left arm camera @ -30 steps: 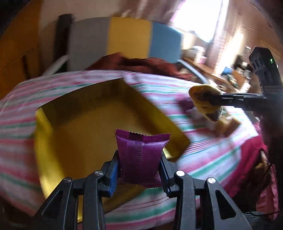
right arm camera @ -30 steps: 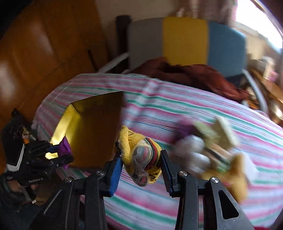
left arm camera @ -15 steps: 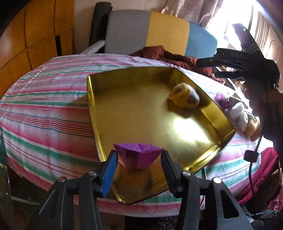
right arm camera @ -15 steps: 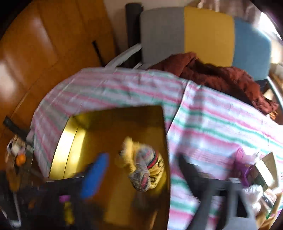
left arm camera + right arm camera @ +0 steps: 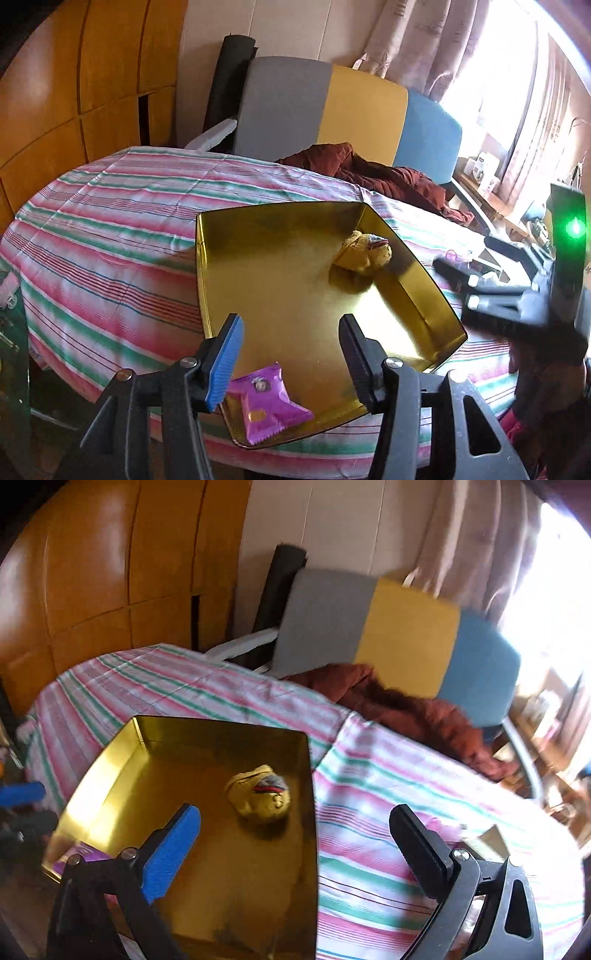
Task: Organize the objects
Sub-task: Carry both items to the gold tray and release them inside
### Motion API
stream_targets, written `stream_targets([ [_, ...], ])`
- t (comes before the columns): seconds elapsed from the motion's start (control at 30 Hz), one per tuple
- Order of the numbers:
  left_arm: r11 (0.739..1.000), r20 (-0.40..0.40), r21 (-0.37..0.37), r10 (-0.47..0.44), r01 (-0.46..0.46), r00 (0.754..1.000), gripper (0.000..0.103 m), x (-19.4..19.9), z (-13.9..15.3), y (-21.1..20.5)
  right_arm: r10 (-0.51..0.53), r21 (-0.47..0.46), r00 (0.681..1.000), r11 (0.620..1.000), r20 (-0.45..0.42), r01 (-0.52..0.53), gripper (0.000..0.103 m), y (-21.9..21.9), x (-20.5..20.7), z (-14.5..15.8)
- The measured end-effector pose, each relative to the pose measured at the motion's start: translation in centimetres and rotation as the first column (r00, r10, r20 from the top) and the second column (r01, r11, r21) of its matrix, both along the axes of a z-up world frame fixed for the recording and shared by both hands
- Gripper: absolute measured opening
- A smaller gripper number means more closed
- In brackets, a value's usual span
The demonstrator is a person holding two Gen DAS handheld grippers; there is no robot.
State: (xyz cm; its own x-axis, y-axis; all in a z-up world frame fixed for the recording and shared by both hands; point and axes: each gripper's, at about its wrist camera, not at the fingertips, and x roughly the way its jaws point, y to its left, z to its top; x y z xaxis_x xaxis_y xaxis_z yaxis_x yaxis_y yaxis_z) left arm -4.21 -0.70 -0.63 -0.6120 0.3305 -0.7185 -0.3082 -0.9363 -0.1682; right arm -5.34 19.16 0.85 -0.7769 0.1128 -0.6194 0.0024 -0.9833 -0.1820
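A gold tray (image 5: 303, 295) lies on the striped tablecloth (image 5: 110, 229). A purple snack packet (image 5: 266, 402) lies in the tray's near corner, just below my left gripper (image 5: 291, 343), which is open and empty. A yellow rolled sock (image 5: 364, 251) lies in the tray's far right part. In the right wrist view the same sock (image 5: 260, 792) lies in the tray (image 5: 192, 760), ahead of my right gripper (image 5: 295, 834), which is open and empty. A bit of the purple packet (image 5: 86, 856) shows at the tray's left edge. The right gripper's body (image 5: 517, 295) shows right of the tray.
A grey, yellow and blue chair (image 5: 332, 110) stands behind the table with a dark red cloth (image 5: 369, 170) on it. Small items (image 5: 458, 254) lie on the cloth right of the tray. Wooden panels (image 5: 74, 92) are at the left.
My left gripper opened and dropped the purple packet into the tray's near corner. My right gripper released the sock into the tray and drew back to the right.
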Motion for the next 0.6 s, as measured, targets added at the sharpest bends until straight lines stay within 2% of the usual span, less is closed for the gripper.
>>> stream_targets([
  [0.07,0.999,-0.010,-0.028,0.017,-0.017,1.000,0.055,0.3,0.2,0.6,0.007,0.003,0.999,1.000,0.036,-0.007,0.103,-0.5,0.3,-0.6],
  [0.17,0.998,-0.026,-0.059,0.020,-0.022,0.999,0.055,0.6,0.4,1.3,0.015,-0.074,0.997,0.997,0.081,-0.009,0.103,-0.2,0.7,-1.3],
  [0.3,0.995,-0.026,-0.089,0.046,-0.048,0.999,0.058,0.7,0.2,1.7,0.008,-0.168,0.996,0.986,0.087,0.007,0.103,0.4,1.7,-1.8],
  [0.5,0.992,-0.025,-0.111,0.054,-0.056,0.998,0.059,0.8,-0.1,2.1,-0.001,-0.228,0.998,0.973,0.070,0.017,0.103,0.7,3.1,-1.9],
  [0.6,0.992,-0.024,-0.118,0.038,-0.041,0.999,0.059,0.9,-0.1,2.5,0.009,-0.230,0.998,0.973,0.060,0.005,0.103,0.6,3.7,-1.7],
])
